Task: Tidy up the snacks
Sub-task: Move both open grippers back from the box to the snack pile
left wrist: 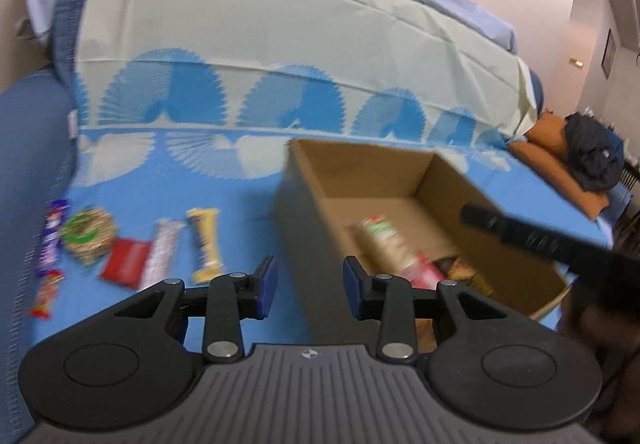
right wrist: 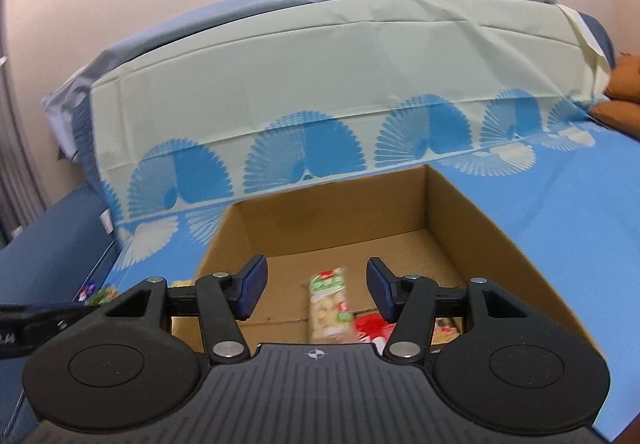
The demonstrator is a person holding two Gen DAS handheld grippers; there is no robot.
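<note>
An open cardboard box (left wrist: 304, 228) stands on a blue patterned cloth. Inside it lie a green-labelled nut bar (left wrist: 384, 240) and a red packet (left wrist: 430, 276). Left of the box, on the cloth, are a yellow bar (left wrist: 206, 240), a silver bar (left wrist: 162, 254), a red packet (left wrist: 126, 262), a round green-labelled snack (left wrist: 88, 234) and a purple wrapper (left wrist: 52, 236). My left gripper (left wrist: 310, 284) is open and empty, over the box's near left corner. My right gripper (right wrist: 316, 292) hangs open above the box (right wrist: 500, 244), with the nut bar (right wrist: 328, 304) lying loose below it.
A sofa back (left wrist: 280, 23) draped in cream cloth rises behind the box. An orange cushion (left wrist: 548, 151) and a dark bag (left wrist: 592, 155) lie at the far right. A blue armrest (left wrist: 28, 147) borders the left side. A small red-orange bar (left wrist: 46, 294) lies near the cloth's left edge.
</note>
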